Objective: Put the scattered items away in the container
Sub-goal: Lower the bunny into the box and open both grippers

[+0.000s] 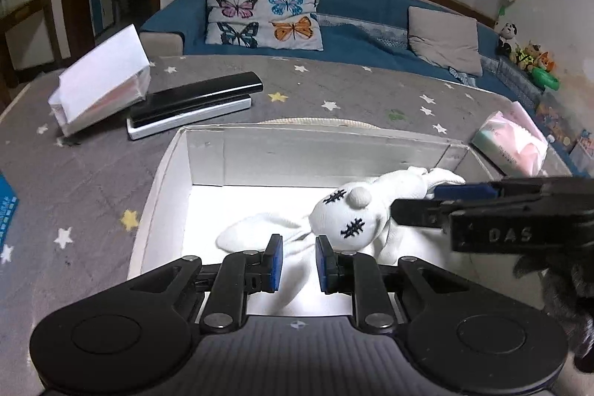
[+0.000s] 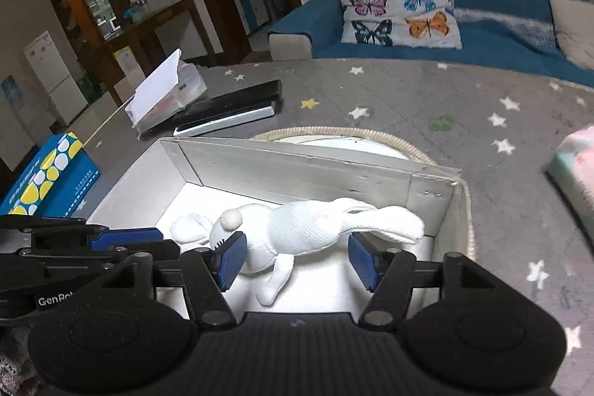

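— Where is the white plush rabbit (image 2: 297, 229) lying now?

— Inside the white cardboard box (image 2: 297, 169). The right gripper (image 2: 295, 262) is standing with jaws apart around it, not pressing. The left gripper (image 1: 299, 264) is also apart, empty.

— Any risk?

— A pad may be catching the rabbit's ear and dragging it out.

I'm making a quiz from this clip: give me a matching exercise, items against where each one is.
Items:
1. white plush rabbit
2. black flat case
3. butterfly pillow
4. blue dotted box

Places:
A. on the blue sofa
B. inside the white box
C. stacked on a white case on the starry cloth
D. on the cloth, left of the white box

Pairs: 1-B, 2-C, 3-A, 4-D
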Tool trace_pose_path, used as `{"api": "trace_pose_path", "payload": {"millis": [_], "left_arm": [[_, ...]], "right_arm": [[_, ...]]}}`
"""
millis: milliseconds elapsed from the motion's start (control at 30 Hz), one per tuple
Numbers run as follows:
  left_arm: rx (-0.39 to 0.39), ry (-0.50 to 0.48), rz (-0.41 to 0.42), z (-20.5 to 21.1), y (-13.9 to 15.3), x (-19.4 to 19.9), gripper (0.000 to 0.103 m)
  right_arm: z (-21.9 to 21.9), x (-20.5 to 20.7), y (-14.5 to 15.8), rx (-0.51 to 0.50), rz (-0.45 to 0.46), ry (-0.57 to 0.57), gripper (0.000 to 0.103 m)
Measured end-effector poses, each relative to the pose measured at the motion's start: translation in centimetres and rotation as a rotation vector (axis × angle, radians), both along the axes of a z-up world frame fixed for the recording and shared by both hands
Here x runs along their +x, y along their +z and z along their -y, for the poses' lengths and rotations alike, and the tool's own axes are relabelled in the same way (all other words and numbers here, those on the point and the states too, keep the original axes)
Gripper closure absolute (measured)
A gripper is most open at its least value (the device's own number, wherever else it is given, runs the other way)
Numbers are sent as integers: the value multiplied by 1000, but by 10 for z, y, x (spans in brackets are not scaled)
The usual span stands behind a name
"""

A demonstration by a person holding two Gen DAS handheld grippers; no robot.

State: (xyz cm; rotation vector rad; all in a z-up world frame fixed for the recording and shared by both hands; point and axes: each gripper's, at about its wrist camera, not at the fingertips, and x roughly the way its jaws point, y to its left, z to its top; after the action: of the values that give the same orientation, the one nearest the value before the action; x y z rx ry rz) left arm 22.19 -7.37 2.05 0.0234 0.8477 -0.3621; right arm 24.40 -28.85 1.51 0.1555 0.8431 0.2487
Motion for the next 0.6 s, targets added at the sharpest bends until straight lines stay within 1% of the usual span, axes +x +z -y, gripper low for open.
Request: {"api": "trace_pose_path", "payload": {"millis": [67,300,600], "left_arm": [[3,5,14,0,0,-8,82],[-28,17,31,-6,6,-34,82],[-57,23,50,-7,11,-65,82]], "right_arm": [[1,-8,5,-14,17,3,41],[10,-40,22,-17,78,6,40],[6,-92,35,-62,177,84,39]]}}
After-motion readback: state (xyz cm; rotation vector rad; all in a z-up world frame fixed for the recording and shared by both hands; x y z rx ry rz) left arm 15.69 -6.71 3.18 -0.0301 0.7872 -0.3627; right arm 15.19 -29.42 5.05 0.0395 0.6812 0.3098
